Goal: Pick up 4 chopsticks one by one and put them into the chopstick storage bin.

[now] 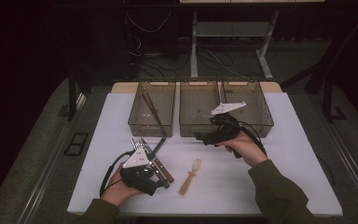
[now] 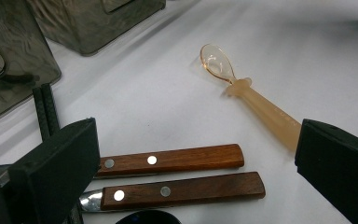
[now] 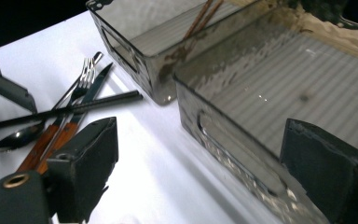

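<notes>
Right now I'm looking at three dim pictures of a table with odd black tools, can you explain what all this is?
A person sits at a white table holding a two-jawed tool in each hand. The left hand-held gripper and right hand-held gripper are both open and hold nothing. One camera looks down from above; one rides on each tool. On the table lie wooden-handled cutlery, a clear amber spoon and three smoky plastic bins. The left bin holds brown chopsticks.
</notes>
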